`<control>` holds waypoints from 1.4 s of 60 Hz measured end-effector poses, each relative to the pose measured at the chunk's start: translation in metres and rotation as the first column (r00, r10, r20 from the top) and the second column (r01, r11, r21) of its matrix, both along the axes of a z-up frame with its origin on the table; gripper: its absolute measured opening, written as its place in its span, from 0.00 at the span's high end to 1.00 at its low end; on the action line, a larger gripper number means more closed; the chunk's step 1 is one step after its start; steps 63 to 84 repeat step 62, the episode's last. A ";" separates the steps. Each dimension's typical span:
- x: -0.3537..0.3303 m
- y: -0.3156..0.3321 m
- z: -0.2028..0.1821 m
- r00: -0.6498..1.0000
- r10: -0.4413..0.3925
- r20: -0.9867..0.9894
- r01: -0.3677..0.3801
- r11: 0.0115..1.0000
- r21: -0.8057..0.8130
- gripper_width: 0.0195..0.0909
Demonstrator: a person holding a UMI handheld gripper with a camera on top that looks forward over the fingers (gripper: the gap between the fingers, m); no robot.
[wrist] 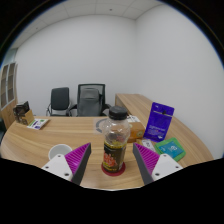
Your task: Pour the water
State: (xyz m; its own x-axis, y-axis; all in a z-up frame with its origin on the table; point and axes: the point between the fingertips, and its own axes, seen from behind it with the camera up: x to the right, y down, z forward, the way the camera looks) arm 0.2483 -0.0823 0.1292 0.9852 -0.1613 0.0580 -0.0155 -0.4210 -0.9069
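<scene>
Bright, even overhead room light; white walls [110, 50] washed pale. Soft glare on tabletop [30, 140] toward 9 o'clock. Strong fisheye bending at edges. Shadows faint.

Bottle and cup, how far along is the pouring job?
Done: the gripper has reached the bottle, which stands upright between its fingers, cap on. In hand: securing it; contact is unclear. Left: lifting and pouring into the paper cup beside the left finger.
</scene>
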 end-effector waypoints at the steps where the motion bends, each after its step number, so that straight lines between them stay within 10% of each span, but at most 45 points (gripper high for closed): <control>1: -0.003 -0.007 0.004 1.000 -0.001 0.003 0.001 1.000 -0.004 0.08; 37: -0.158 -0.286 0.104 1.000 -0.001 0.005 0.001 0.996 -0.093 0.07; 84: -0.180 -0.321 0.122 1.000 -0.018 0.003 0.018 0.996 -0.086 0.07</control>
